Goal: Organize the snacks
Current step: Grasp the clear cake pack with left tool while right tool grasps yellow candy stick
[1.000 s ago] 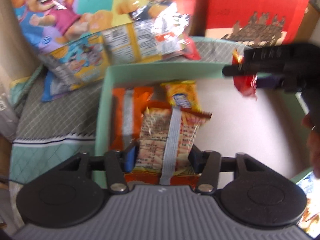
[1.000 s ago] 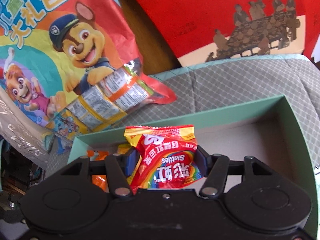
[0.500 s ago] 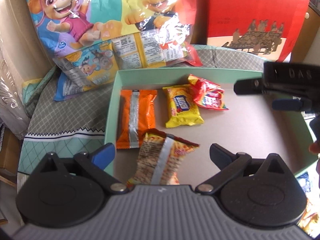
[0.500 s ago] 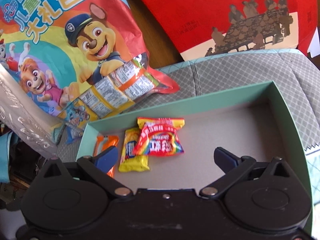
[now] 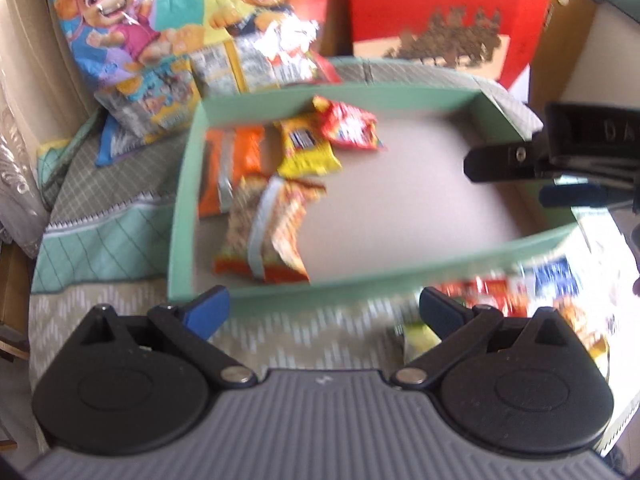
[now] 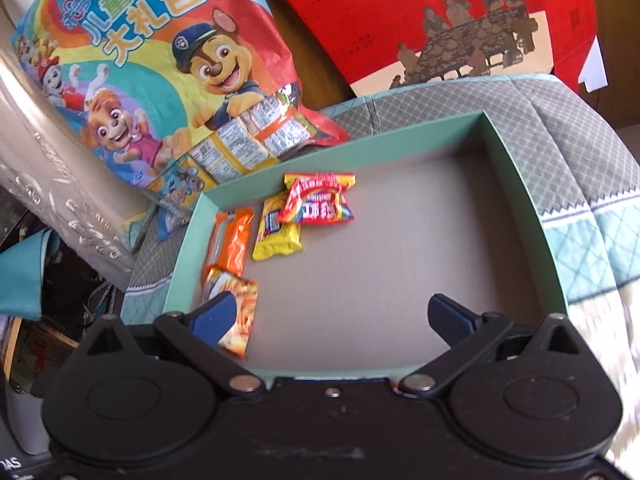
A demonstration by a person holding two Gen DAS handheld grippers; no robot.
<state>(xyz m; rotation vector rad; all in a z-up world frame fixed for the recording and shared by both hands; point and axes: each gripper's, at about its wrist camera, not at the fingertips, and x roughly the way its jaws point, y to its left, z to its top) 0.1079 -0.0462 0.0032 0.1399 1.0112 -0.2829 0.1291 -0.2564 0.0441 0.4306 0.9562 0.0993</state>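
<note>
Snacks (image 6: 280, 236) along tray (image 6: 516, 184) left wall, bare floor rightward.

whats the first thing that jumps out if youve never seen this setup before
The cartoon-puppy snack bag leaning at the back left, with a red gift box beside it. In front lies a mint-green tray with four snack packets clustered in its left half, the red rainbow candy packet brightest.

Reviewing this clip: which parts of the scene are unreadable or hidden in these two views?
- Loose snacks in front of the green box, left wrist view: motion blur smears them; number and kind unclear.
- Speckled orange packet, right wrist view: its near end sits behind the right gripper finger.
- Right gripper in the left wrist view: cut off by the right edge.
- Red gift box, left wrist view: print blurred.
</note>
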